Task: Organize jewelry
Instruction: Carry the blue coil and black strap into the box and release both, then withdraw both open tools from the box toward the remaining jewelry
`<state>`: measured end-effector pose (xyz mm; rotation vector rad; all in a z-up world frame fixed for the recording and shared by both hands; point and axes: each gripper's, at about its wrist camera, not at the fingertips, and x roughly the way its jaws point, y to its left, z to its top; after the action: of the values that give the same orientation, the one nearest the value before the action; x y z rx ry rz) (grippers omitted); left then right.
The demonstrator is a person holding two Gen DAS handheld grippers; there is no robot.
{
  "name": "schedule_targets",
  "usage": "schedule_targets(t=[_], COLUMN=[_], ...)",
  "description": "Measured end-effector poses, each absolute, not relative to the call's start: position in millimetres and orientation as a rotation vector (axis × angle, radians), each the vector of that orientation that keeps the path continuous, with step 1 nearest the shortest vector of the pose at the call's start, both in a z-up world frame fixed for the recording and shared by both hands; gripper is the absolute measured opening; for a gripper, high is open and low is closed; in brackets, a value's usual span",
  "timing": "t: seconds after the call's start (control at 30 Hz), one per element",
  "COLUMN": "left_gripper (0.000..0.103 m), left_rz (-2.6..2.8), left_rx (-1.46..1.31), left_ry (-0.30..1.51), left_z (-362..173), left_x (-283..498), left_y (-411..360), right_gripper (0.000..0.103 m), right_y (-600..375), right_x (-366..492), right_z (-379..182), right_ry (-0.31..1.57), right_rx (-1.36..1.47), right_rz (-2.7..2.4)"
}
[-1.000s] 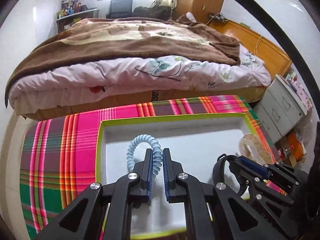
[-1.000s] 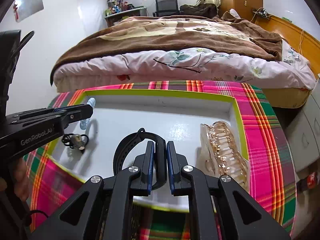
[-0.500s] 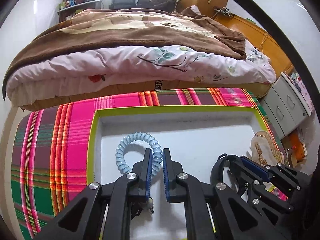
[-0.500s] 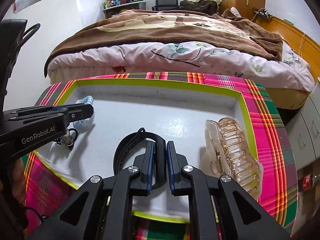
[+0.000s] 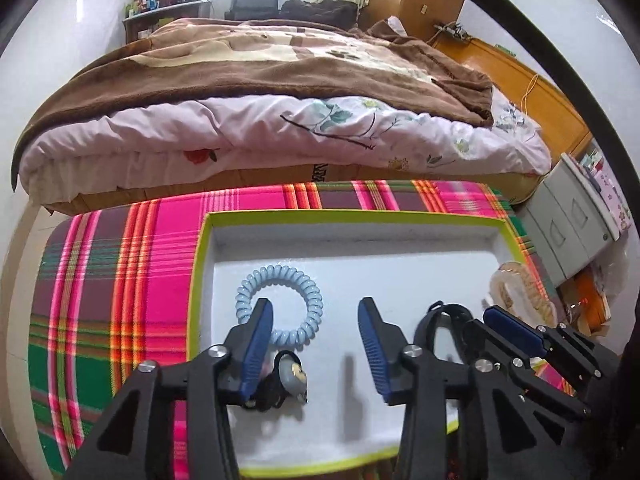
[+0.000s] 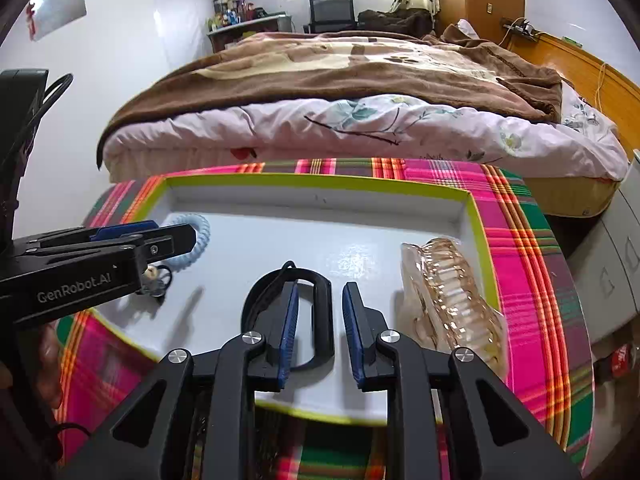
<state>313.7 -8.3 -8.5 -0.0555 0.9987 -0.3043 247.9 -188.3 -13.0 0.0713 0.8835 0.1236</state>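
A white tray with a lime-green rim (image 5: 352, 214) (image 6: 312, 180) lies on the plaid cloth. A pale blue coil hair tie (image 5: 280, 280) (image 6: 200, 232) rests flat in its left part. My left gripper (image 5: 316, 308) (image 6: 176, 236) hangs over it with its jaws opening, and neither pad presses the coil. A small black hair tie with a charm (image 5: 290, 376) (image 6: 154, 276) lies just nearer. One side of a black band (image 6: 324, 312) (image 5: 444, 316) runs between the opening jaws of my right gripper (image 6: 322, 292) (image 5: 500, 320), untouched by the pads. An amber clear hair claw (image 6: 452, 300) (image 5: 520, 288) sits at the tray's right.
The pink and green plaid cloth (image 5: 120, 280) covers a small table. Right behind it stands a bed with a brown blanket (image 5: 280, 64). A grey drawer cabinet (image 5: 568, 224) is at the right. A hand (image 6: 48, 352) holds the left gripper.
Both grippers have opened. The left one let go of the blue coil and the right one of the black band. Both items now lie on the tray.
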Motion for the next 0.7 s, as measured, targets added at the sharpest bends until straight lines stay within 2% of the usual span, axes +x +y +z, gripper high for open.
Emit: schedule_targets(t=[0.13, 0.43, 0.7], left_gripper=[0.053, 0.053, 0.06], left_rz=[-0.312, -0.319, -0.287], left_rx=[-0.072, -0.069, -0.077], left_ry=[0.975, 0.919, 0.929], left_z=[5.7, 34.4, 26.4], left_x=[297.8, 234.5, 172.8], left_y=[-3.0, 13.1, 33.8], right_gripper=[0.025, 0.027, 0.031], right_y=[-193.7, -208.1, -227.4], right_x=[233.0, 189.1, 148.7], right_z=[-3.6, 13.5, 18.2], right_ry=[0.86, 0.812, 0.794], right_rx=[0.092, 0.142, 0.175], right_rz=[0.129, 0.179, 0.19])
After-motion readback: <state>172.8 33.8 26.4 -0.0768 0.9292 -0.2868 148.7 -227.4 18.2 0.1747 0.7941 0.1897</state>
